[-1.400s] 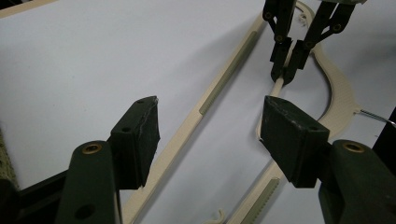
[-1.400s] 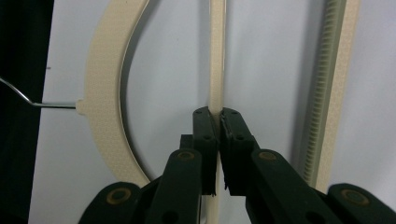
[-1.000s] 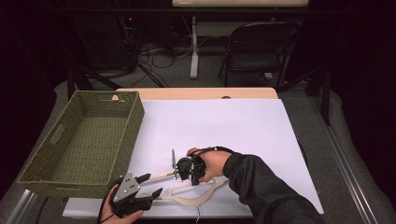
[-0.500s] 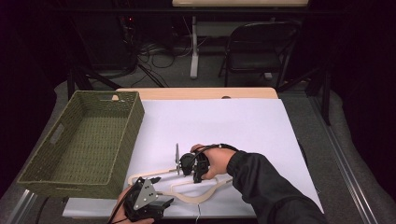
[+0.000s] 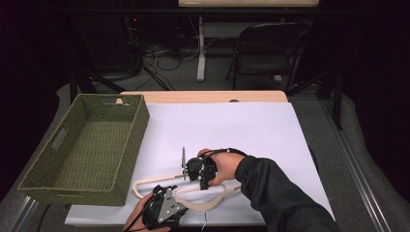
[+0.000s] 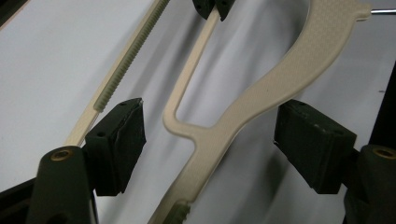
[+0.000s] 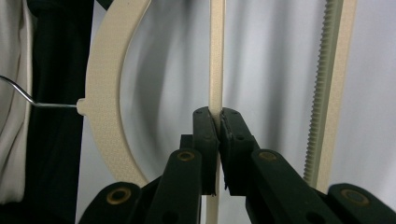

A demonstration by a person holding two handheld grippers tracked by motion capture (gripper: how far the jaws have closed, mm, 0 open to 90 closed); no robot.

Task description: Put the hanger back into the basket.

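Hanger: one, cream plastic, lying on the white sheet at the near edge of the table, just right of the basket.
Hanger parts: curved shoulder, thin inner bar, ribbed bottom bar, one metal hook.
Right gripper: jaws closed on the thin inner bar, pads pinching it from both sides. Judged purpose: to fix the hanger so it cannot slide or swing while the other tool takes hold.
Left gripper: jaws open, one pad to each side of the hanger's shoulder arm, neither touching it. Judged purpose: lined up to close on that arm, giving a second hold well apart from the first.
Hook position: points away from the person in the high view; whether the hook tip rests on the sheet or stands clear cannot be told.
Basket: one, green woven, with nothing visible inside. Judged role: likely destination for the hanger, being the one container within reach.
Count: grippers two; hanger one; basket one; chair behind the table one.
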